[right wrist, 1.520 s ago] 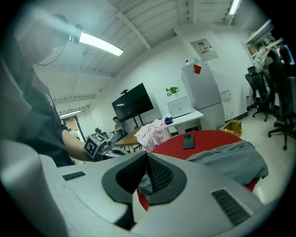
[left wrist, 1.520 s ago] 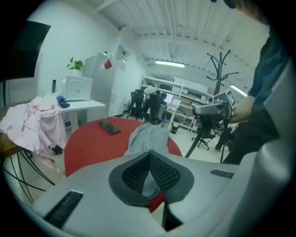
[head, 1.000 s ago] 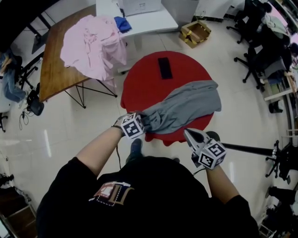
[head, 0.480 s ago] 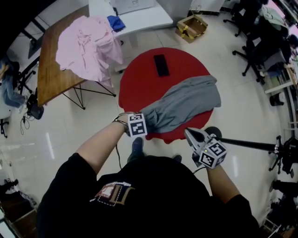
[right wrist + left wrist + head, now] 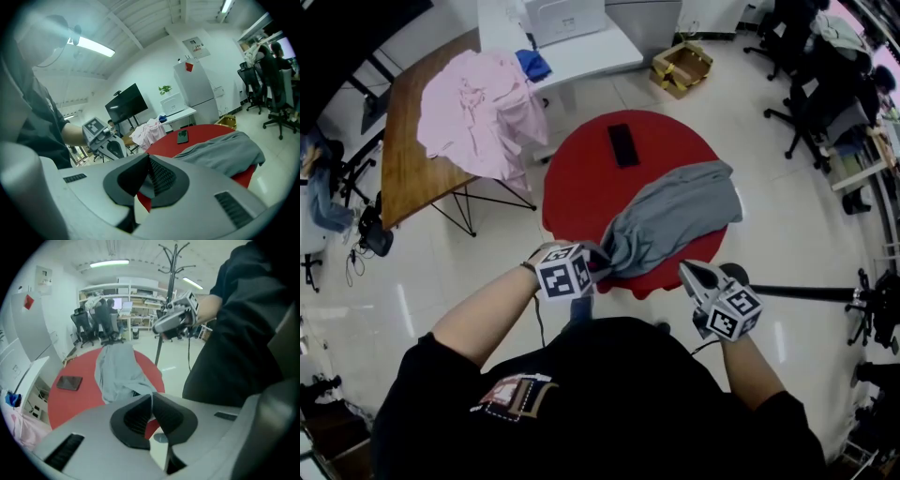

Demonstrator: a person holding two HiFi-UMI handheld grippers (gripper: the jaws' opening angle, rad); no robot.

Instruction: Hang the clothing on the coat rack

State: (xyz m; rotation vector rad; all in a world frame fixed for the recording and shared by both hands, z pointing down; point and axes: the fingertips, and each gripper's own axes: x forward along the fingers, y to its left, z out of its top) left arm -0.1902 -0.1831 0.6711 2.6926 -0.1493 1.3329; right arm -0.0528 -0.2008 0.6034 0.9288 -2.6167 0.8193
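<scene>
The gray garment (image 5: 675, 216) lies across the near right part of the round red table (image 5: 581, 178), and its bunched end hangs over the near edge. The left gripper (image 5: 589, 267) meets the cloth at that end. The left gripper view settles the grip: the jaws of the left gripper (image 5: 152, 399) are pressed together on a thin fold of the garment (image 5: 119, 371), which runs from them back over the table (image 5: 70, 404).

The right gripper (image 5: 689, 270) is just off the near right edge, beside the garment and clear of it. In its own view the right gripper (image 5: 149, 159) has its pads closed together with nothing between them, and the garment (image 5: 225, 152) lies beyond on the table (image 5: 206, 133).

The head view gives the coat rack (image 5: 806, 298) only as a dark pole to the right of the table. The left gripper view shows the rack (image 5: 174, 251) upright with its hooked top, behind the right gripper (image 5: 161, 325).

A black phone (image 5: 622, 143) sits near the far edge, well apart from the garment; it also shows in both gripper views (image 5: 69, 382) (image 5: 183, 136).

The right gripper view alone shows the left gripper (image 5: 115, 147) from the side. A pink garment (image 5: 478, 103) drapes a wooden table (image 5: 403, 159) beyond the far left edge
</scene>
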